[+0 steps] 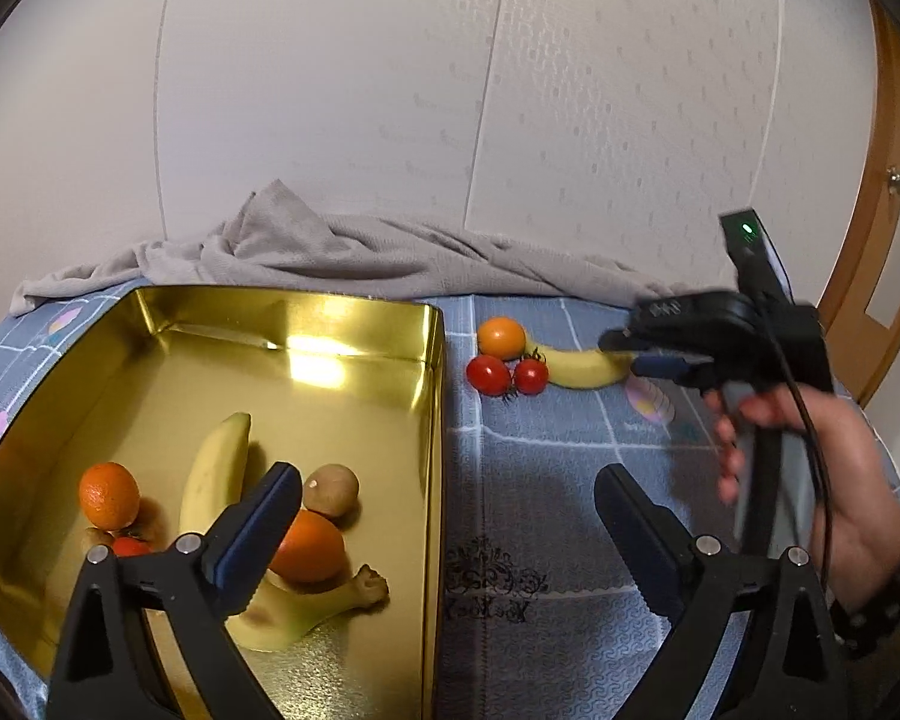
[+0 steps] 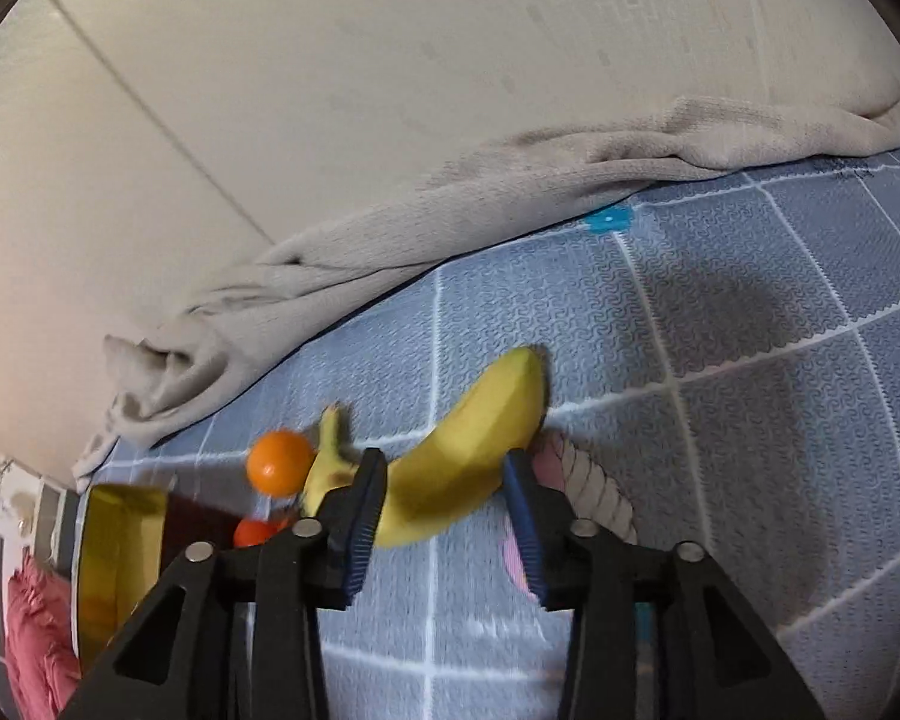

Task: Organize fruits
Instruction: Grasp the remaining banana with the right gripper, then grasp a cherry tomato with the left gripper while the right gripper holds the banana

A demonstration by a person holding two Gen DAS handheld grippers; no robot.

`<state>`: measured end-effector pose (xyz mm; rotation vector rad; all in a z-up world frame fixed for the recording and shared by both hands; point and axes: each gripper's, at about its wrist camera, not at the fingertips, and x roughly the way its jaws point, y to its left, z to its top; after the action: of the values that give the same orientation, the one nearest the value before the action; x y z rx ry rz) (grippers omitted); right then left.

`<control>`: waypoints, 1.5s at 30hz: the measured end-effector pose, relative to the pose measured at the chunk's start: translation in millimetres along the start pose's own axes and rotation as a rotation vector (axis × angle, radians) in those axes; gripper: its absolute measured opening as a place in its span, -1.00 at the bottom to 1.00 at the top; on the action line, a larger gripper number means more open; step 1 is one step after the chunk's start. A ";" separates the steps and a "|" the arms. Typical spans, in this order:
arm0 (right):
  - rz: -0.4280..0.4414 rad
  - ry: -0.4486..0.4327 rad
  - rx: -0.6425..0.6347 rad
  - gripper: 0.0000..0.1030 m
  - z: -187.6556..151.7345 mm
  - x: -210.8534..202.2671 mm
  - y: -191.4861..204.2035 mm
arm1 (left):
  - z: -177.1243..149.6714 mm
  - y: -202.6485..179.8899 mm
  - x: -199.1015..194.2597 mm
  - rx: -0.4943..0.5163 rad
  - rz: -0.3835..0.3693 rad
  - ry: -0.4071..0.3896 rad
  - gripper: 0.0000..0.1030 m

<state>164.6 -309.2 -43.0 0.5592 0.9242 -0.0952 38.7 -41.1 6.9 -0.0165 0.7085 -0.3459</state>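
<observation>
A gold tin (image 1: 435,420) on the left holds two bananas (image 1: 216,474), two oranges (image 1: 109,495), a brown kiwi (image 1: 331,489) and a tomato (image 1: 129,546). My left gripper (image 1: 444,510) hangs open over the tin's right rim, holding nothing. To the right of the tin, a banana (image 1: 576,366) (image 2: 474,438) lies on the blue cloth beside an orange (image 1: 501,337) (image 2: 281,462) and two tomatoes (image 1: 488,374). My right gripper (image 1: 621,354) (image 2: 444,504) is shut on this banana, with a finger against each side near its blunt end.
A crumpled grey cloth (image 1: 330,252) (image 2: 450,210) runs along the wall behind the table. The blue checked tablecloth (image 1: 540,480) stretches to the right of the tin. A hand (image 1: 810,450) holds the right gripper. A wooden door (image 1: 888,210) stands at far right.
</observation>
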 end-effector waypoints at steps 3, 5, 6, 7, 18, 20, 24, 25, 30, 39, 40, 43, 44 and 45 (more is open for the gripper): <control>-0.032 0.002 0.015 -0.06 5.2 9.9 3.4 | -1.8 2.9 1.4 -0.005 0.000 0.006 0.92; -0.076 -0.002 -0.006 -0.05 5.7 16.2 9.6 | -2.5 4.6 2.1 -0.010 -0.001 0.010 0.92; -0.100 -0.004 -0.041 -0.04 4.9 18.4 15.4 | -2.7 5.5 2.1 -0.012 -0.001 0.009 0.92; -0.121 -0.010 -0.068 -0.04 4.3 19.8 20.2 | -2.8 6.2 2.4 -0.012 0.001 0.010 0.92; -0.108 -0.040 -0.061 -0.25 -10.1 -9.8 -4.4 | -2.2 4.7 2.0 -0.021 -0.011 0.008 0.92; -0.112 -0.037 -0.048 -0.28 -13.5 -18.8 -13.8 | -3.2 1.5 0.7 -0.013 -0.012 0.004 0.92; -0.148 -0.026 -0.030 -0.32 -18.8 -36.6 -35.8 | -4.1 -7.0 0.6 0.000 -0.020 -0.001 0.92; -0.161 -0.025 -0.022 -0.32 -20.7 -42.8 -42.1 | -4.3 -9.8 1.0 0.004 -0.023 -0.003 0.92; -0.231 -0.035 -0.032 -0.32 -29.0 -70.9 -69.2 | -4.8 -26.9 6.5 0.035 -0.045 0.000 0.92; -0.136 0.006 -0.096 -0.30 -40.5 -64.5 -80.0 | 11.2 -66.9 30.9 0.114 -0.064 0.009 0.92; -0.144 0.013 -0.121 -0.26 -41.7 -63.2 -76.9 | 13.9 -68.6 35.0 0.117 -0.060 0.017 0.92; -0.158 0.014 -0.154 -0.29 -43.4 -62.7 -74.4 | 23.9 -70.6 53.4 0.102 -0.058 0.040 0.91; -0.150 0.018 -0.152 -0.29 -43.0 -62.8 -75.8 | 26.1 -71.4 59.8 0.101 -0.057 0.050 0.89; -0.139 0.019 -0.145 -0.29 -43.0 -63.4 -77.8 | 30.1 -73.8 70.5 0.103 -0.061 0.069 0.89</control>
<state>70.4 -364.2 -46.3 0.3619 0.9795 -0.1470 85.1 -136.0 -5.3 0.0721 0.7592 -0.4427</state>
